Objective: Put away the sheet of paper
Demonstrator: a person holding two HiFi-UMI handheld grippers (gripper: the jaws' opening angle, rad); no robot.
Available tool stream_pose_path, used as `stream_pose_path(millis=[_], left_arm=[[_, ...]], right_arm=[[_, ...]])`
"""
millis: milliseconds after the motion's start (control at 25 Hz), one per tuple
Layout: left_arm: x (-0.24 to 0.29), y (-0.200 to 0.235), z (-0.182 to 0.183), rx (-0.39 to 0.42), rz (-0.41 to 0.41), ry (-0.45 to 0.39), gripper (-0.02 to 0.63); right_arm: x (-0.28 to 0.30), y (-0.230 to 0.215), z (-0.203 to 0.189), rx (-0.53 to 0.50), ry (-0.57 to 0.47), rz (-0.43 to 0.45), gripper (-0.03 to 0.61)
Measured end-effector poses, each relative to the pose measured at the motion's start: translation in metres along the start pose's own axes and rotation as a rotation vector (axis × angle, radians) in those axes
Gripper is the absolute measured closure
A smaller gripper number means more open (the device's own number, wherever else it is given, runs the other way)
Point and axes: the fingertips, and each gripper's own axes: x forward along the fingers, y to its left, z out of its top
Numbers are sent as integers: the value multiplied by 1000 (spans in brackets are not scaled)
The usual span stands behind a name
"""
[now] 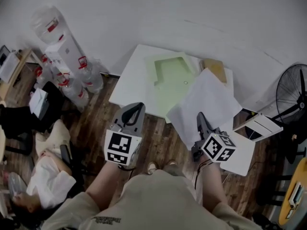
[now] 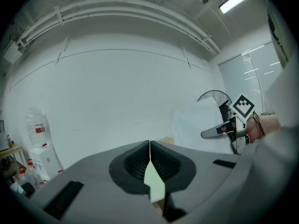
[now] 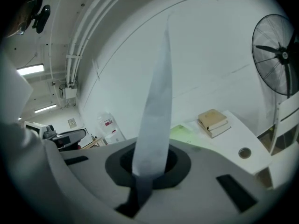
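Observation:
The white sheet of paper (image 1: 207, 101) hangs in the air over the right side of the white table (image 1: 128, 84), with my right gripper (image 1: 200, 118) shut on its near edge. In the right gripper view the sheet (image 3: 157, 101) rises edge-on from between the jaws of that gripper (image 3: 148, 166). A pale green folder (image 1: 171, 83) lies on the table, partly under the sheet. My left gripper (image 1: 136, 110) is held level in front of the table's near edge. Its jaws (image 2: 149, 158) meet with nothing between them. From there, the right gripper (image 2: 223, 130) and the sheet (image 2: 196, 120) show off to the right.
Brown books (image 1: 214, 69) (image 3: 212, 121) lie at the table's far right corner. A standing fan (image 1: 292, 97) and a white box (image 1: 259, 127) are on the right. Water bottles and a dispenser (image 1: 64, 51) stand left of the table. A person (image 1: 41, 171) lies on the floor at the lower left.

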Motion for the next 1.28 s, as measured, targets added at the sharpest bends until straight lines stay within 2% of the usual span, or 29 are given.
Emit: stream_pose_path(millis=[160,480,1280], left_arm=[[17,-3,-4,-16,-9,7,592],[59,-2,-20,-13,-34,66,592],[215,26,-75,-59,-4,280,592]], right_arm=[[19,-27,-9,61,0,-37,555],[74,-65,-36,231,51,-54,555],[213,-171,-73,599,234,-53,555]])
